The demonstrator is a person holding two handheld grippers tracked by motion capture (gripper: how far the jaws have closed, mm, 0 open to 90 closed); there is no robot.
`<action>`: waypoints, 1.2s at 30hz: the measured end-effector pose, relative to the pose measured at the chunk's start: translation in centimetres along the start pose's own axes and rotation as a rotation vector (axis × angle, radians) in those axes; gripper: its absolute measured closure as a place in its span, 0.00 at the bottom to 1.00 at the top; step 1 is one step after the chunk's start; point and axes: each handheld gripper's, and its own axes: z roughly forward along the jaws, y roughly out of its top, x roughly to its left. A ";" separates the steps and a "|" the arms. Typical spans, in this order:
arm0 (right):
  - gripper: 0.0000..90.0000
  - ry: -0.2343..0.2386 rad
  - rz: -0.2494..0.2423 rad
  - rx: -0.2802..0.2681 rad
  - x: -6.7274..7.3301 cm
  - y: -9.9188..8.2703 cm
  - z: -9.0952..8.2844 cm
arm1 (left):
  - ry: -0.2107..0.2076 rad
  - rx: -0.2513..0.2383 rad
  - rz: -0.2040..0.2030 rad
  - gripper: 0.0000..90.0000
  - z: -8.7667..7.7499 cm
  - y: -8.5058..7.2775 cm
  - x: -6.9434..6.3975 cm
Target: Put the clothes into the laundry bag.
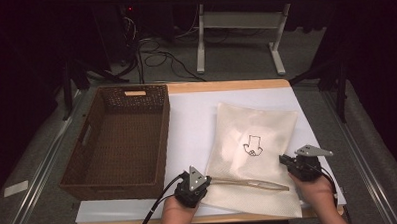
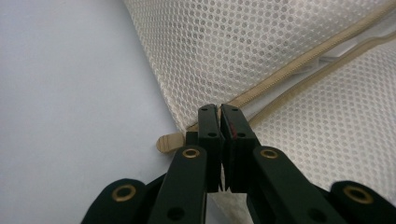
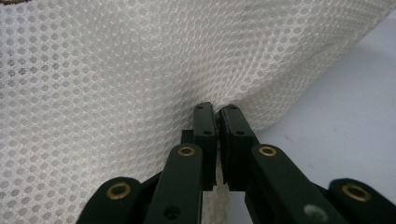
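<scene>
On the white-covered bench lies a cream mesh bag with a small black drawing on it, to the right of a brown woven basket. A tan zipper runs across the bag's near end, partly parted. At the bag's near-left corner, the left tongs are pinched tight on the mesh right where the zipper ends. At its right edge, the right tongs are likewise pinched on a fold of the mesh, which puckers between their jaws. Both hands come in from the bench's near edge.
</scene>
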 end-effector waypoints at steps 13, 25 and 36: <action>0.97 -0.040 0.003 -0.012 -2.5 1.5 1.5 | -0.058 0.011 0.035 0.87 0.2 -0.2 -2.0; 0.93 -0.053 0.003 -0.005 -2.9 1.1 1.6 | -0.006 -0.020 0.023 0.69 -0.3 -0.1 -1.3; 0.60 -0.004 -0.019 -0.165 -0.5 1.1 -2.6 | 0.036 -0.076 0.010 0.47 -1.9 0.5 -0.2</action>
